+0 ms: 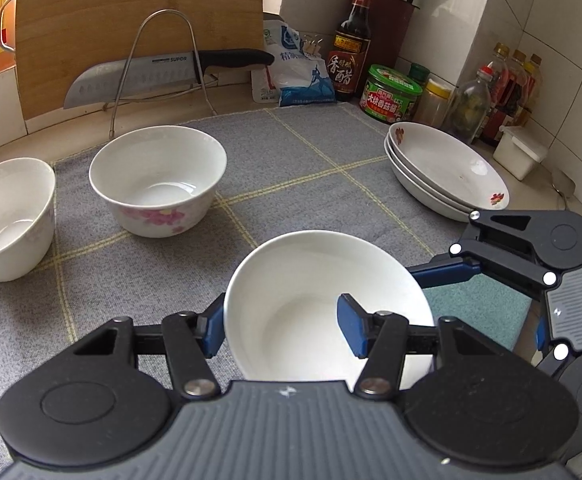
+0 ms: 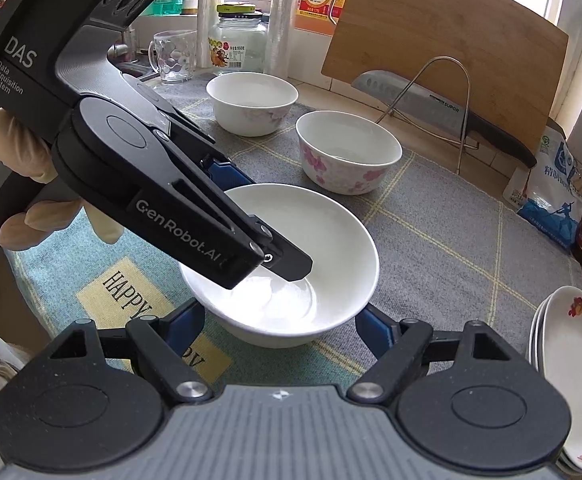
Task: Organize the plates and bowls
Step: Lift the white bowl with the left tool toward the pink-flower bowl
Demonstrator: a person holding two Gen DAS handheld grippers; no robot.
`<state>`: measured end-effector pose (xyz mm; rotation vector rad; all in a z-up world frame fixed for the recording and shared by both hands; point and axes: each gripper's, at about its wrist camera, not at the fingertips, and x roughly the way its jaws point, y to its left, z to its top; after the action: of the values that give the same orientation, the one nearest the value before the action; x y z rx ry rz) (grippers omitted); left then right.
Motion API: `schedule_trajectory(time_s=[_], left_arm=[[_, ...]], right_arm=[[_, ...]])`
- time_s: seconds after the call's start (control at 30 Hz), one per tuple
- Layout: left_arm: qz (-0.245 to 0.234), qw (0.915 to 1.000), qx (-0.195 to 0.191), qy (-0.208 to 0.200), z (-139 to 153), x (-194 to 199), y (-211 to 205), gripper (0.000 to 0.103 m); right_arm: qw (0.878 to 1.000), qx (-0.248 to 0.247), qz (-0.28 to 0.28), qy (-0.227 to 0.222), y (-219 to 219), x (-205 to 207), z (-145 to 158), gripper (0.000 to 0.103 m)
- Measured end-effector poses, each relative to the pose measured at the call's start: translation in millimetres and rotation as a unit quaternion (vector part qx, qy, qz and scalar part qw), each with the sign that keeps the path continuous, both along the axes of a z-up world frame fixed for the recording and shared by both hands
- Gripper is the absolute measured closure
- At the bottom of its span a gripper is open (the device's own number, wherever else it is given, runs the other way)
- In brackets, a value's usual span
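Near bowl [image 1: 323,300] front; 2 bowls [image 1: 159,180] behind, plate stack [image 1: 447,168] right.

Counter clutter, non-task.
Ahead of claw: knife [image 1: 163,74] on wire rack [image 1: 159,64], cutting board [image 1: 131,20] behind; ahead-right: salt bag [image 1: 295,76], vinegar bottle [image 1: 351,52], green-lidded jar [image 1: 393,94].

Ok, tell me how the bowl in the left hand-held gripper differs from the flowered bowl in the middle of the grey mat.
1. The gripped bowl looks plain white; the flowered bowl has pink blossoms on its outside.
2. The gripped bowl is wider and shallower, the flowered bowl taller with steeper walls.
3. The gripped bowl is pinched at its rim by the left hand-held gripper; the flowered bowl stands free on the grey mat.
Both are white inside and empty.
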<state>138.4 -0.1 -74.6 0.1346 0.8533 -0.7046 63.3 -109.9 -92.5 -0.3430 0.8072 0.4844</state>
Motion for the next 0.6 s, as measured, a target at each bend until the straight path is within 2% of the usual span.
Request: schedule_trajectory(time_s=[0.23, 0.3, 0.33, 0.37, 0.43, 0.5, 0.6], left_arm=[[-0.003, 1.0000, 0.001, 0.001, -1.9, 0.4, 0.2, 0.047], [-0.005, 1.0000, -0.001, 0.001, -2.1, 0.6, 0.0, 0.044], [-0.005, 1.0000, -0.004, 0.001, -1.5, 0.1, 0.3, 0.038], [-0.005, 1.0000, -0.004, -0.003, -0.6, -0.5, 0.6, 0.026], [-0.004, 0.9999, -0.001, -0.016, 2.7, -2.7, 1.7, 0.015], [0.001, 0.9996, 0.002, -0.029, 7.9, -4.3, 3.8, 0.013], [0.013, 0.9992, -0.001, -0.039, 14.4, -4.0, 9.0, 0.009]], right_arm=[[1.000, 0.003, -0.002, 0.004, -0.8, 0.9, -2.2, 0.017], [1.000, 0.004, -0.001, 0.005, -1.2, 1.5, -2.2, 0.017], [1.000, 0.007, 0.000, 0.007, -2.2, 1.8, -2.1, 0.017], [1.000, 0.010, 0.001, 0.009, -2.9, 2.0, -1.7, 0.016], [1.000, 0.016, 0.001, 0.006, -4.6, 1.1, 0.0, 0.009], [1.000, 0.022, 0.001, 0.000, -6.4, -0.3, 3.8, 0.002], [0.999, 0.035, -0.002, -0.005, -10.5, -0.3, 10.6, 0.001]])
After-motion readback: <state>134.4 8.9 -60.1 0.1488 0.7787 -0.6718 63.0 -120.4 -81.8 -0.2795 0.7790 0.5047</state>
